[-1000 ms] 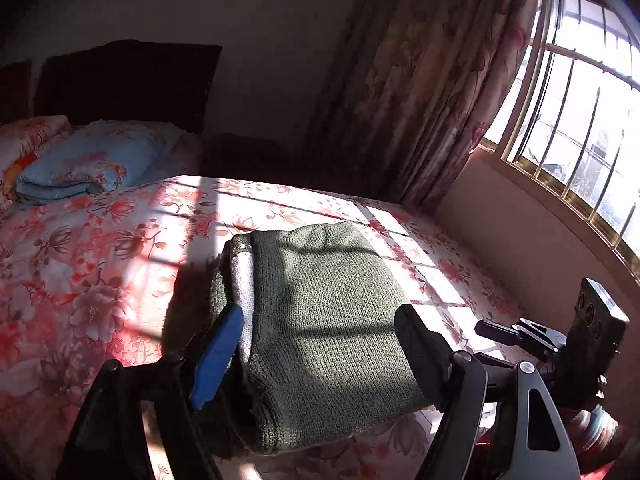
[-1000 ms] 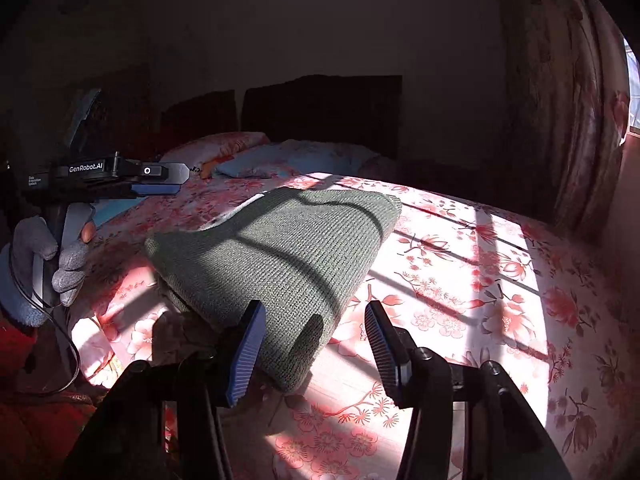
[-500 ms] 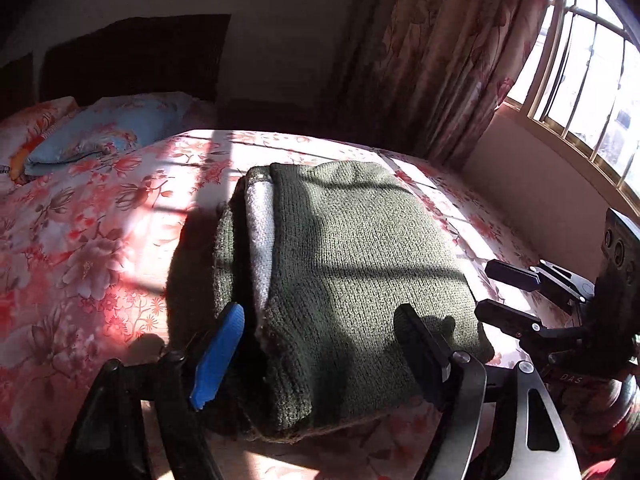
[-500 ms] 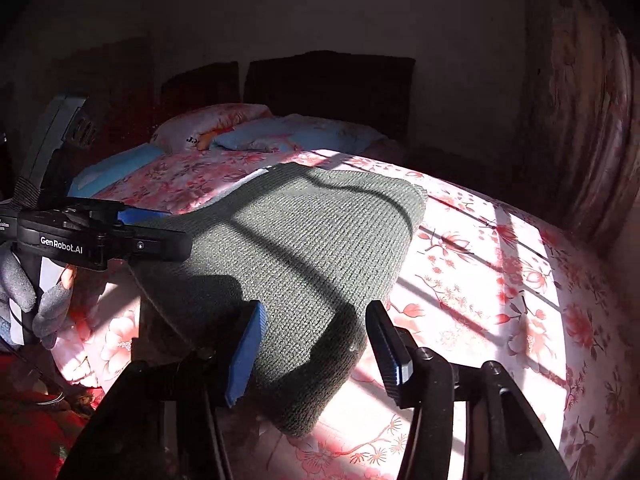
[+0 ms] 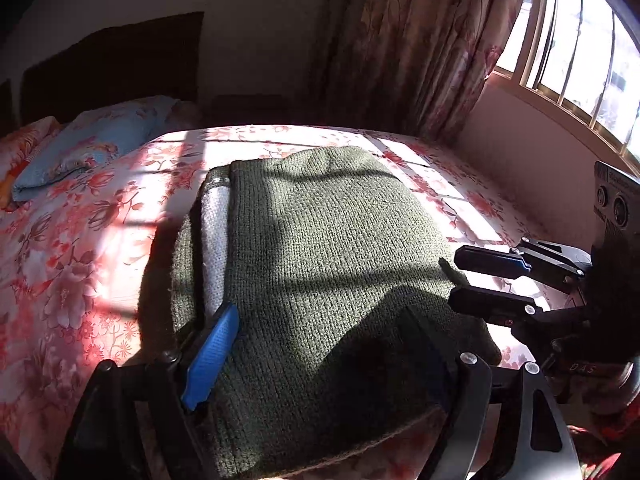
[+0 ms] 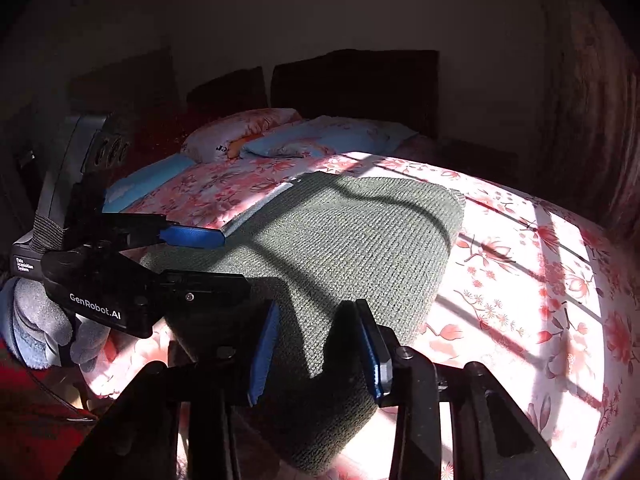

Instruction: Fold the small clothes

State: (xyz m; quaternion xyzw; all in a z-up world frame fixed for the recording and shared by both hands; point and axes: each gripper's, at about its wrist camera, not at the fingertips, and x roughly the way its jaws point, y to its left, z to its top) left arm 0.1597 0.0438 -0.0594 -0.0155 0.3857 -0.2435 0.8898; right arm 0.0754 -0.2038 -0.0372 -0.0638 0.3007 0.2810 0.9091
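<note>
Green knit sweater (image 5: 320,264) on floral bedspread (image 5: 80,248)

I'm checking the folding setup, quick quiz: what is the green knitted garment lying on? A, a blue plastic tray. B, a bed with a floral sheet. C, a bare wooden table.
B: the green knitted garment lies folded on the pink floral bedsheet, pillows behind it.

One folded green knitted garment (image 5: 328,264), centre of the bed.
One floral bedspread (image 5: 80,248), under it.
Two pillows at the far end: one floral pink (image 6: 240,132), one pale blue (image 6: 320,138).
Two grippers: left gripper (image 5: 320,356) near, right gripper (image 6: 316,354) near.
One curtain (image 5: 412,48), far right.
One barred window (image 5: 580,48), right.
One gloved hand (image 6: 44,328), near left.
</note>
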